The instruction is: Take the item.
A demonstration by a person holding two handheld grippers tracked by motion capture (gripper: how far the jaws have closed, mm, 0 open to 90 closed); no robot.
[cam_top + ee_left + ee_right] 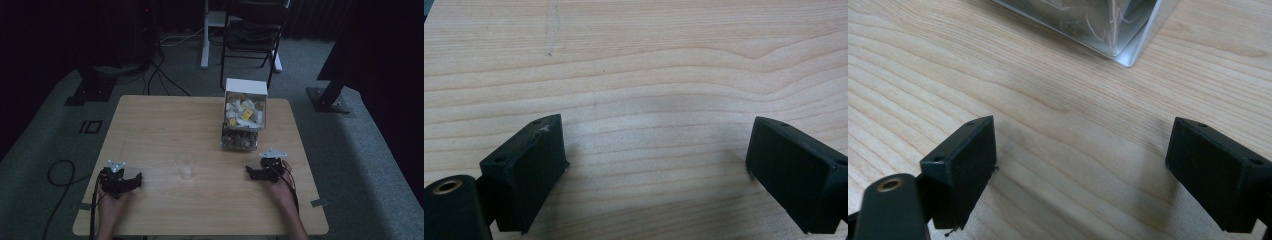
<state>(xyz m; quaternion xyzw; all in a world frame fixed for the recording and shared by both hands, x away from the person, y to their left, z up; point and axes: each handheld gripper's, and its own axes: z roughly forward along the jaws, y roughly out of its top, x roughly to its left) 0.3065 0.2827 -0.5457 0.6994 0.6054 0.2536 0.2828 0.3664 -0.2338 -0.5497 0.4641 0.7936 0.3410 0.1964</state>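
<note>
On the near half of the wooden table point(150, 125) both grippers rest with nothing between their jaws: the left gripper point(136, 180) sits at the near left, the right gripper point(250, 172) at the near right, each with its jaws spread wide over bare wood. Between them, just nearer the left-centre, stands an empty clear glass cup point(185, 165), apart from both. Behind the right gripper is a clear dispenser box point(243, 114) of what look like sachets (the dim light makes the contents hard to name). This reads as the start, before any reach; the next move likely calls for one gripper to travel toward the cup or box and line up its jaws. The right gripper view catches the box's lower corner point(1128, 50) close ahead, whereas the left gripper view gives plain wood grain.
</note>
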